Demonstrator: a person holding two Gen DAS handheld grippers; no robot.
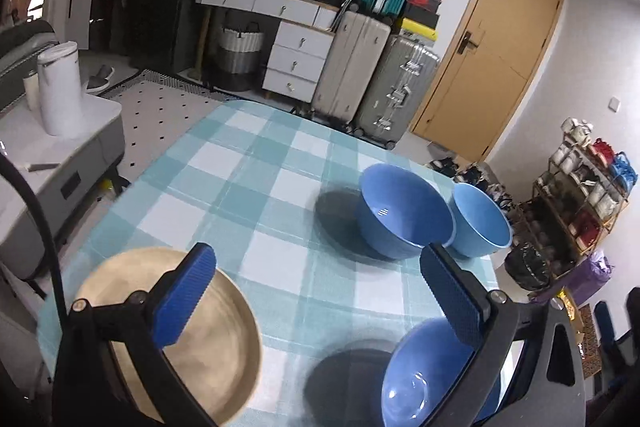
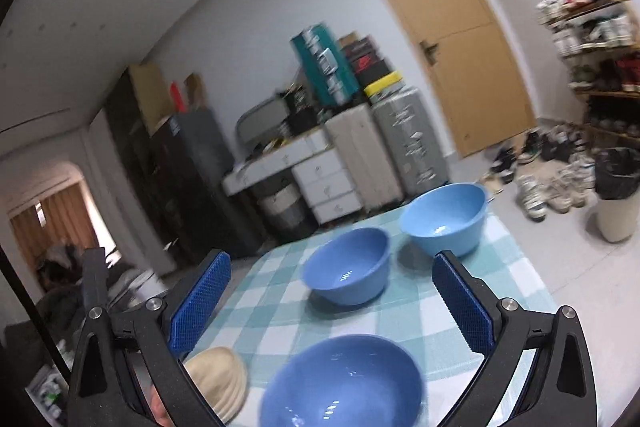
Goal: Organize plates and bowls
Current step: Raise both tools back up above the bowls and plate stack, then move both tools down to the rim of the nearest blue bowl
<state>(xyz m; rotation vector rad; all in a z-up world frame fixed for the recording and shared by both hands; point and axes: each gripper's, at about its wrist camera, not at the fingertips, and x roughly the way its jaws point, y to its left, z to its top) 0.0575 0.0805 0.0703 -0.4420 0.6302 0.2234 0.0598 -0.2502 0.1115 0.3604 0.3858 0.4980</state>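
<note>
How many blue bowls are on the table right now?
3. The nearest bowl sits at the table's near edge, right of the beige plate. The middle bowl and the lighter far bowl stand side by side toward the far edge. None appears hidden.

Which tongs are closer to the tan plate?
Left. The left tongs hang open right over the tan plate, one finger above it. The right tongs sit farther off, above the near blue bowl.

Left claw (image 1: 320, 291) gapes wide over the checked desk (image 1: 256, 187) — tan plate (image 1: 208, 347) left, three blue bowls (image 1: 404, 211) right.
</note>
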